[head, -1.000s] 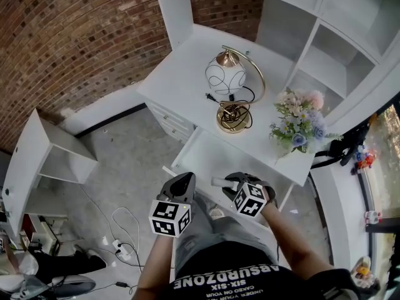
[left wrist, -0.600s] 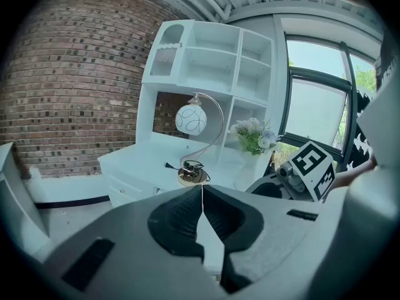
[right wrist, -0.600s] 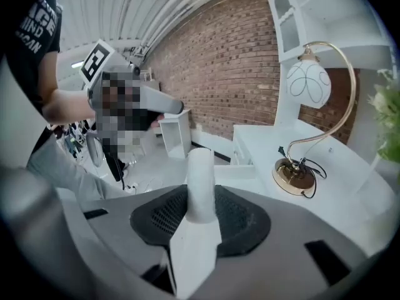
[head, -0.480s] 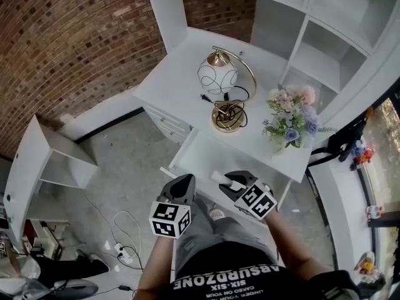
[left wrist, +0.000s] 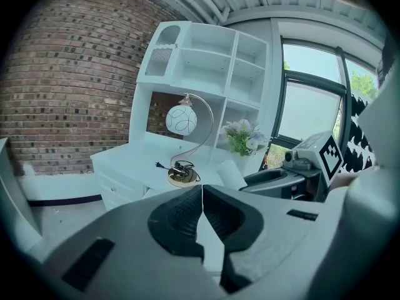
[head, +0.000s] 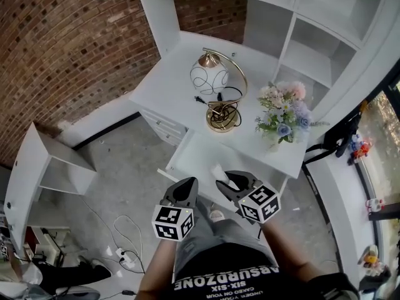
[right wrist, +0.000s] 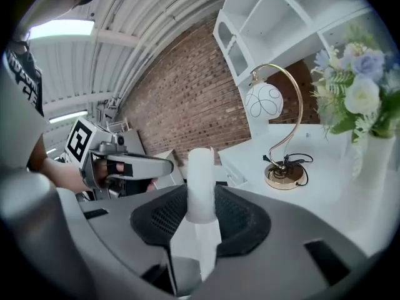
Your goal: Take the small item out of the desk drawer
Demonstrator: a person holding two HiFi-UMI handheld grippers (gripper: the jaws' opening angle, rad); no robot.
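Drawer (head: 190, 158) of the white desk (head: 169, 80) is pulled open. The right gripper (right wrist: 201, 200) squeezes a small white tube (right wrist: 201, 174) between its two jaws, and the tube sticks up out of them. The tube is held up over the open drawer. The left gripper (left wrist: 201, 195) is just beside it, with its jaws pressed together and nothing in them. A lamp (head: 215, 86) and flowers (head: 281, 114) stand on the desk.
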